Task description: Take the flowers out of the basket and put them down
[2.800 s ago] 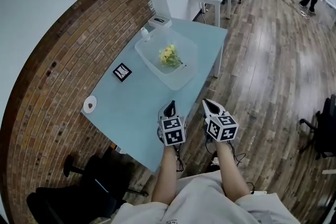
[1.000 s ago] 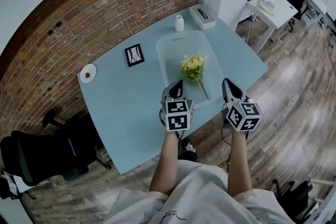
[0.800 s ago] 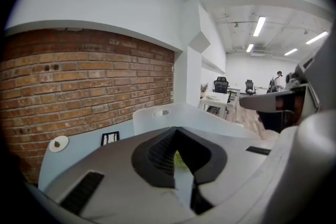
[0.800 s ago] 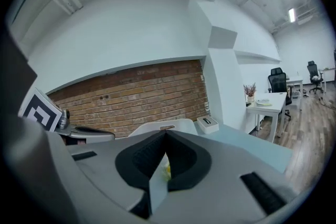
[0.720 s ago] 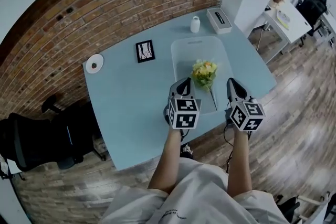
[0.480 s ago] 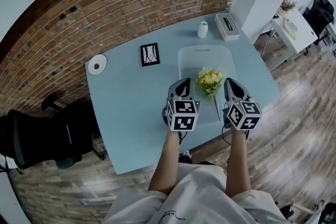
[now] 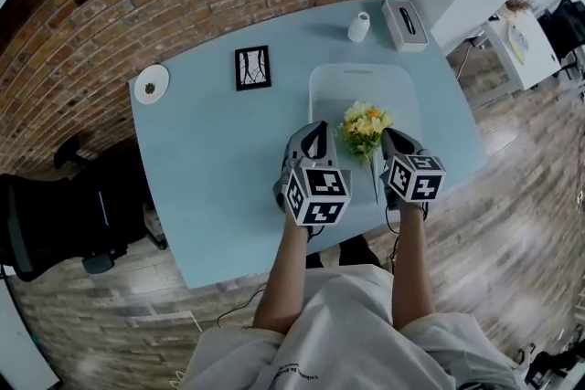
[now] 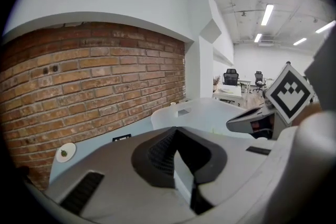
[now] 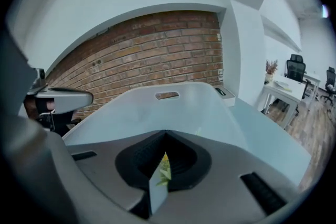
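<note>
Okay: flowers point(image 7: 364, 123) lie in the basket point(image 7: 366, 79), between the two grippers. They sit just ahead and to the left of the right gripper point(image 7: 388, 135), and ahead and to the right of the left gripper point(image 7: 315, 129). The right one looks nearer. Blooms point away and the thin green stem runs back toward the person, roughly along the jaws' line. Both sets of jaws are closed together with nothing gripped, so a grab likely needs them opened first. Blooms are yellow and pale, soft and bunched, with green leaves. The basket is translucent smooth plastic, shallow, with rounded corners and a handle slot. It sits on a matte light-blue table point(image 7: 210, 151).
</note>
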A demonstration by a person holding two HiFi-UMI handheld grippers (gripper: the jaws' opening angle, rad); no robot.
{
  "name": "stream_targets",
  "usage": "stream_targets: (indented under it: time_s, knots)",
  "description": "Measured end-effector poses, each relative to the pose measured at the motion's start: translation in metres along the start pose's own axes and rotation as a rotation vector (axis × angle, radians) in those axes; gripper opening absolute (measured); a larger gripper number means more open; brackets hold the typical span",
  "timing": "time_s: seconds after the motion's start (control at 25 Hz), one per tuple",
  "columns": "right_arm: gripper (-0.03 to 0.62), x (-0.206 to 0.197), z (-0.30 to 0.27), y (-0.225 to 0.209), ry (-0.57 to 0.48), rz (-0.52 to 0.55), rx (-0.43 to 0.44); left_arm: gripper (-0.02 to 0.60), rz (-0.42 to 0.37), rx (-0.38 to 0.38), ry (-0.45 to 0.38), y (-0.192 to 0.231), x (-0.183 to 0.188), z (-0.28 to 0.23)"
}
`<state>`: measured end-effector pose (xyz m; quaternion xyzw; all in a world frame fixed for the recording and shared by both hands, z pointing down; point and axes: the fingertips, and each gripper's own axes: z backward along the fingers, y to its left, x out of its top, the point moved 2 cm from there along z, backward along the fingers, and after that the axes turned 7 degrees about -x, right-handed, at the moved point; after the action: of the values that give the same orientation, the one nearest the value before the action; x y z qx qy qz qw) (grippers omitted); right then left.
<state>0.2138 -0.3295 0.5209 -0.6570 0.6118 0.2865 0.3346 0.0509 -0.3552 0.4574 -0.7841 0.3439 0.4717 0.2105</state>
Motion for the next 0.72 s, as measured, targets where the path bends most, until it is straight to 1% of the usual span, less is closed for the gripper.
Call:
stream_targets:
  time_s: [0.08,0.12,0.28,0.44,0.48,0.52,0.6,0.72]
  knots:
    - [0.020,-0.006,-0.014,-0.001,0.035,0.002,0.000,0.018,-0.022,0.006,0.002,0.000,0.004,-0.009]
    - [0.020,-0.011,-0.020,0.000,0.060,0.009,-0.007,0.018,-0.019,0.005,0.003,0.001,0.004,-0.013]
    - [0.026,-0.038,-0.037,0.001,0.162,0.027,-0.029,0.018,0.003,0.004,0.023,0.004,0.006,-0.022]
    - [0.031,-0.061,-0.047,-0.002,0.257,0.065,-0.060,0.018,0.041,0.031,0.027,0.017,0.007,-0.027]
    - [0.045,-0.067,-0.049,-0.002,0.273,0.066,-0.055,0.018,0.053,0.040,0.028,0.020,0.007,-0.028]
    - [0.078,-0.071,-0.050,-0.001,0.285,0.063,-0.046,0.018,0.063,0.050,0.028,0.022,0.006,-0.030]
    - [0.119,-0.077,-0.052,0.000,0.306,0.063,-0.025,0.018,0.081,0.068,0.019,0.026,0.007,-0.033]
    - [0.228,-0.088,-0.056,0.003,0.365,0.093,0.001,0.018,0.088,0.080,0.016,0.029,0.008,-0.036]
